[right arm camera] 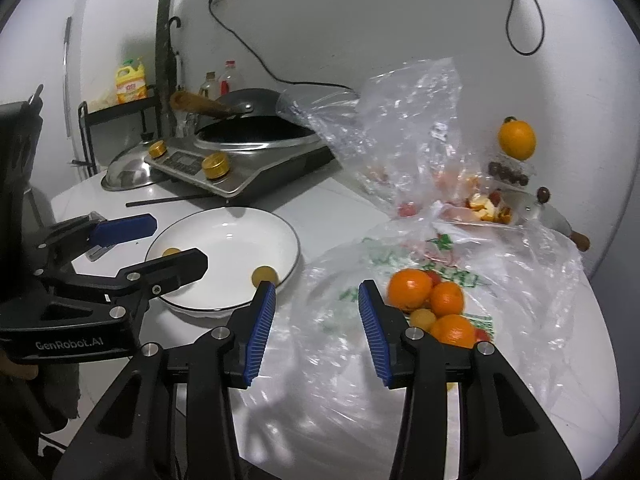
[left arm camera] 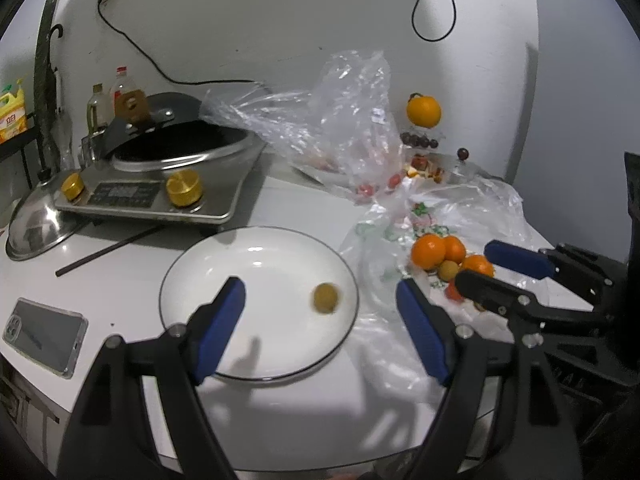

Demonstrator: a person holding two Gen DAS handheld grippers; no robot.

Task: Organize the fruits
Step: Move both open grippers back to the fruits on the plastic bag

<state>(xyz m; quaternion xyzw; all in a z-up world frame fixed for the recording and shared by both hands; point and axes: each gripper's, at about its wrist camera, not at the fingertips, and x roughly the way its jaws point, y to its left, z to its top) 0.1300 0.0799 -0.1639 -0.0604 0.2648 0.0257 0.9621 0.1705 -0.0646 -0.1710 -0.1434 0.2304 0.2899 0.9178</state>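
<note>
Left gripper [left arm camera: 320, 332] open above small round yellow fruit [left arm camera: 325, 298] on plate [left arm camera: 208, 256]

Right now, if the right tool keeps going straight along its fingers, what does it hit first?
Probably the clear plastic bag spread on the table, between its open fingers. The orange pile sits just right of that line. Depth is hard to judge in the fisheye.

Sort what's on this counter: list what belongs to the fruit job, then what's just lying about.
Job: white plate, small yellow fruit on it, oranges on the plastic bag.
Lying about: phone, induction cooker, steel lid, chopstick.
</note>
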